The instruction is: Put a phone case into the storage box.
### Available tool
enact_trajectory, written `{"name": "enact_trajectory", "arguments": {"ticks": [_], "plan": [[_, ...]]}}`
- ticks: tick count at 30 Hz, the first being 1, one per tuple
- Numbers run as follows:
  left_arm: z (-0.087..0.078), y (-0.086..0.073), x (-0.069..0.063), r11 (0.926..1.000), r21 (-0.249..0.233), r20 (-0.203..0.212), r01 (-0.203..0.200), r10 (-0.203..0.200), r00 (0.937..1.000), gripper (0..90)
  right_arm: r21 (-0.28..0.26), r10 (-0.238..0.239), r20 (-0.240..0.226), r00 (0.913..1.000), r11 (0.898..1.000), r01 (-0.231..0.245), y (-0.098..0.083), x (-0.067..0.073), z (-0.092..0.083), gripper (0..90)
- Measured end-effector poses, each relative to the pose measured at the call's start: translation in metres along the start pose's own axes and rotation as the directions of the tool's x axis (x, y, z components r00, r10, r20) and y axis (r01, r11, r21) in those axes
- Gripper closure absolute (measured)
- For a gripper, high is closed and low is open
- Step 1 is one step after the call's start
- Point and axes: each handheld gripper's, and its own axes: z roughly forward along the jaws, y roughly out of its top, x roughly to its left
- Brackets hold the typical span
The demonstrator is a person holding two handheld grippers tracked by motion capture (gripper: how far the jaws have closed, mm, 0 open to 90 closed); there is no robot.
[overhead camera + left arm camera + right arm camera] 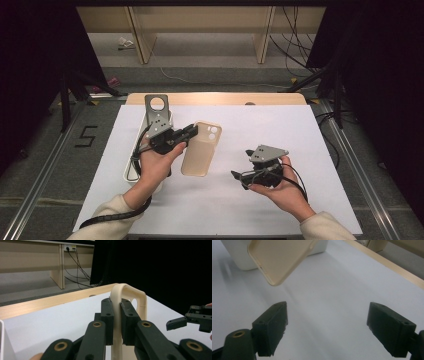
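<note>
A white table [310,150] bears a white bin [131,170] beside the left gripper [192,132], whose jaws clamp a beige phone case [202,148] by its edge; the right gripper [241,167], jaws spread wide and empty, sits apart from the case.

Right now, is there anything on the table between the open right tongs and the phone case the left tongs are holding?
Nothing visible. Between the right tongs and the beige phone case, which the left tongs clamp by its edge, there is bare white table.
</note>
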Motion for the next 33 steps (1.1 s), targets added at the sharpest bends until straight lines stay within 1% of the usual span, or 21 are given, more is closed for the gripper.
{"name": "enact_trajectory", "arguments": {"ticks": [3,13,23,31,33], "plan": [[-0.004,0.003,0.002,0.9999,-0.013,-0.007,-0.001,0.000,1.0000,82.2,-0.014,0.011,0.010,0.9999,1.000,-0.010,-0.001,-0.002,-0.003,17.5],[-0.013,0.015,0.005,0.9986,-0.051,-0.016,-0.018,0.017,0.9997,82.2,-0.057,0.077,0.046,0.9959,0.996,-0.075,-0.010,-0.013,-0.020,16.7],[-0.022,0.025,0.013,0.9963,-0.085,-0.037,-0.013,0.010,0.9993,82.2,-0.077,0.127,0.067,0.9896,0.990,-0.122,-0.017,-0.021,-0.030,16.7],[-0.027,0.030,0.018,0.9948,-0.100,-0.053,-0.020,0.015,0.9985,82.2,-0.084,0.147,0.078,0.9861,0.987,-0.140,-0.020,-0.023,-0.032,16.7],[-0.028,0.032,0.019,0.9944,-0.104,-0.058,-0.019,0.013,0.9982,82.2,-0.080,0.143,0.082,0.9862,0.987,-0.137,-0.021,-0.024,-0.032,16.7]]}}
